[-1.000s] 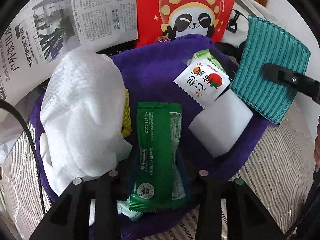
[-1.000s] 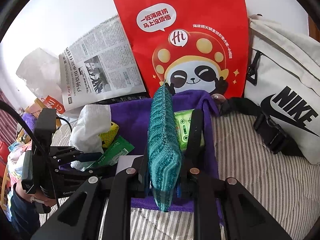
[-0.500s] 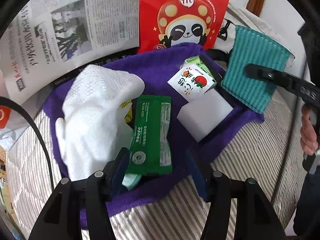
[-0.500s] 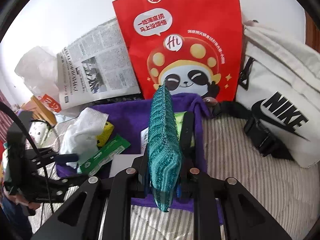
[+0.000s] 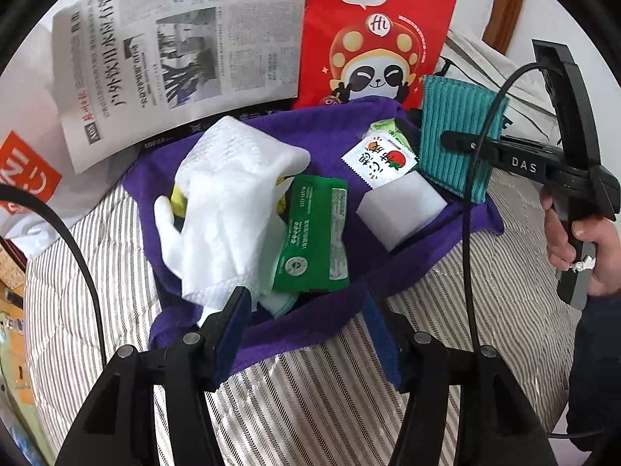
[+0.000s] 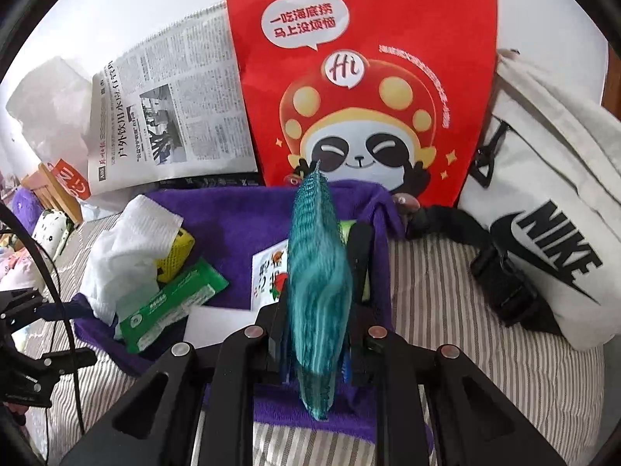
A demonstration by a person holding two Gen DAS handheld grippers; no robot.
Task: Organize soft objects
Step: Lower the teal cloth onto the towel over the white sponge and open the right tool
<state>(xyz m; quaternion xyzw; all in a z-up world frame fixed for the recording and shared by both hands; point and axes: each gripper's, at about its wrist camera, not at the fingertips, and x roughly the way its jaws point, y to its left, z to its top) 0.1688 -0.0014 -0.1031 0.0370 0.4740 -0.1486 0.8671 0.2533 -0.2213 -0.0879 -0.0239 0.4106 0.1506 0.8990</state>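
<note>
A purple towel (image 5: 341,155) lies spread on the striped bed. On it rest a crumpled white cloth (image 5: 233,202), a green wipes packet (image 5: 314,240), a white sponge block (image 5: 399,209), a white sachet with red fruit (image 5: 382,161) and a yellow item (image 6: 176,258) half under the white cloth. My left gripper (image 5: 306,318) is open and empty at the towel's near edge. My right gripper (image 6: 318,303) is shut on a teal ribbed cloth (image 6: 318,279), held on edge above the towel's right side; it also shows in the left wrist view (image 5: 454,136).
A red panda bag (image 6: 365,77) and a newspaper (image 6: 170,116) stand against the wall behind the towel. A white Nike bag (image 6: 551,202) with black straps lies to the right. The striped bedding (image 5: 310,407) surrounds the towel. Clutter sits at the far left.
My left gripper has let go of the green packet and drawn back to the towel's near edge. My right gripper has kept hold of the teal cloth.
</note>
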